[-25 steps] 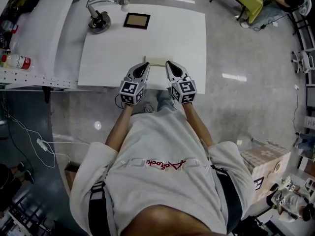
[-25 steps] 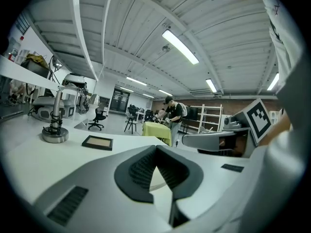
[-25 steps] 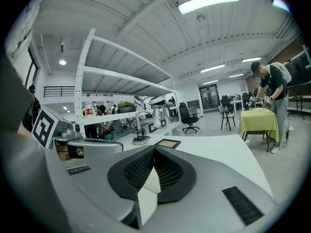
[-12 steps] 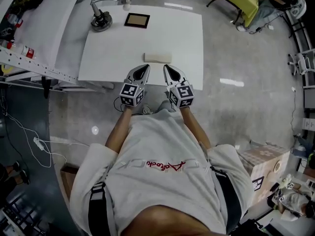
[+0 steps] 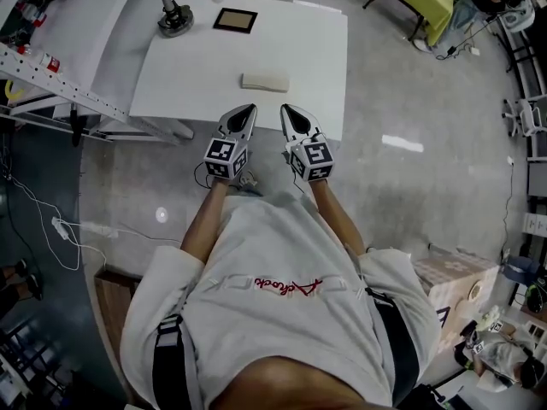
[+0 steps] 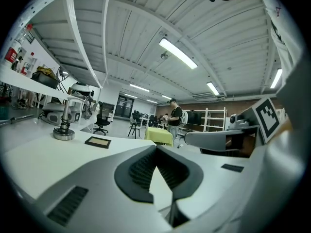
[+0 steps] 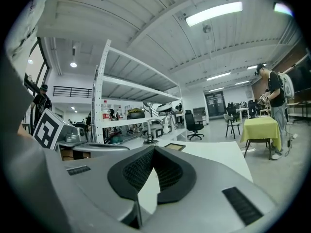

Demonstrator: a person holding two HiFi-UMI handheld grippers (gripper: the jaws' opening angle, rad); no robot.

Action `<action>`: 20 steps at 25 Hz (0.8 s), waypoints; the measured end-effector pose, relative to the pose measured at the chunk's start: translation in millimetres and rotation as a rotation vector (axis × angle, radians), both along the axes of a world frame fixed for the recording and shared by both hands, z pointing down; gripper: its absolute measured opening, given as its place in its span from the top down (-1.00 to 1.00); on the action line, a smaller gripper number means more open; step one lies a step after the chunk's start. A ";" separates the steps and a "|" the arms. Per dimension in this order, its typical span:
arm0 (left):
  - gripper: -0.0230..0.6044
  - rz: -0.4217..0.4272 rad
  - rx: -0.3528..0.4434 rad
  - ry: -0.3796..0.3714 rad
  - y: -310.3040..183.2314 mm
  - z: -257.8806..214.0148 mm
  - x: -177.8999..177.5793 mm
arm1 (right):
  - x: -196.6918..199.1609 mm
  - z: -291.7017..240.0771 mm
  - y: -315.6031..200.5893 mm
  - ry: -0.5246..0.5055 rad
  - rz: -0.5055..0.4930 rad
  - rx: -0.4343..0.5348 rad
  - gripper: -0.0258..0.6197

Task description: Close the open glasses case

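left hand-held gripper (image 5: 249,108): jaws closed tip to tip, nothing between them. in its own view the ribbed pads (image 6: 142,170) meet at the front, and only a sliver of white tabletop (image 5: 318,54) shows through the gap behind. right hand-held gripper (image 5: 285,108): same reading, jaws together and empty. both point nearly level toward the far side, side by side and a little apart. in the head view their tips sit at the tabletop's near edge. neither touches anything.

case (image 5: 265,81): lies flat on the tabletop ahead of both tips, roughly centred between them, clear of each. from the head view it reads as one pale, low slab with no raised lid. i judge it closed, though it is small in that view and i cannot see the seam. i cannot pick it out in either gripper view.

other items: a dark frame (image 5: 235,20) and a metal stand (image 5: 173,20) at the far left of the tabletop, well apart from the case.

step in hand, as i read it: the closing looks done and the tools are clear of the work. next move calls for little. i would check that the lid sits fully down along its front edge. if it stands proud, i would bring one closed tip over the lid and press straight down, steadying the base with the other so the case does not slide on the smooth top.
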State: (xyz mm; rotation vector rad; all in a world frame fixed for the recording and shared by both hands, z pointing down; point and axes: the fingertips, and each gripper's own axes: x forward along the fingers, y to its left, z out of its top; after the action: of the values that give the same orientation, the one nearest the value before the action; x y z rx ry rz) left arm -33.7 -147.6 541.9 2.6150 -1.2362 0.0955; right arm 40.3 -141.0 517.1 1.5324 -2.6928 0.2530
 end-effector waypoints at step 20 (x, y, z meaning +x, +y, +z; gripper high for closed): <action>0.85 -0.090 -0.026 -0.009 122.5 10.7 33.3 | 28.7 10.9 110.4 0.014 -0.069 -0.031 0.86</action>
State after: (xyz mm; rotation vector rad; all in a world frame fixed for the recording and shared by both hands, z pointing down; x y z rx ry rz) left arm -0.4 -25.2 552.6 2.5359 -1.3441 0.1060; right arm 69.0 -30.6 528.0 1.4244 -2.7118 0.2795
